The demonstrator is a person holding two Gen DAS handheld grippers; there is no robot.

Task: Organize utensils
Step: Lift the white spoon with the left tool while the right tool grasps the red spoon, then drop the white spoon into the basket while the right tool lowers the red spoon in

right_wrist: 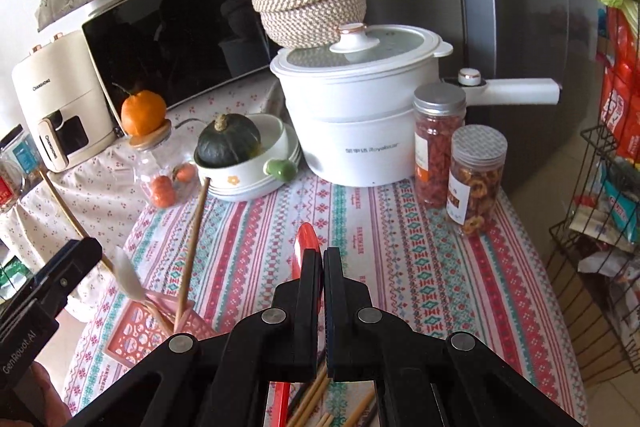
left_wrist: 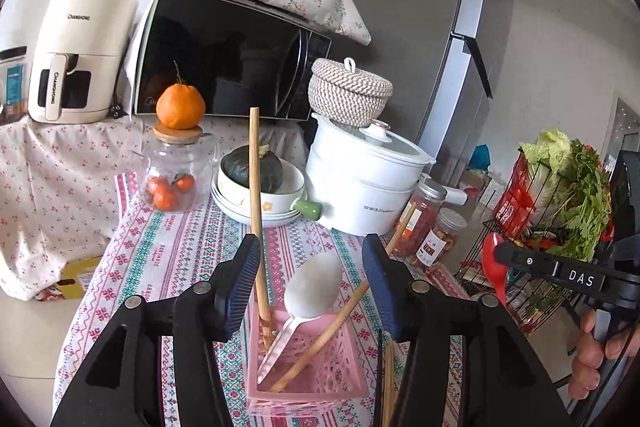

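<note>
Pinching a red spoon point(right_wrist: 306, 243), the right gripper point(right_wrist: 323, 259) has its fingers pressed on the handle, bowl pointing up and away. Spread apart and holding nothing, the left gripper point(left_wrist: 310, 259) frames a pink lattice basket point(left_wrist: 320, 379); a white plastic spoon point(left_wrist: 312, 287) and wooden chopsticks point(left_wrist: 256, 203) lean upright inside. Beyond, a white pot point(right_wrist: 352, 115) reads "Royalstar", a cream fryer point(left_wrist: 76, 55) "CHANGHONG"
</note>
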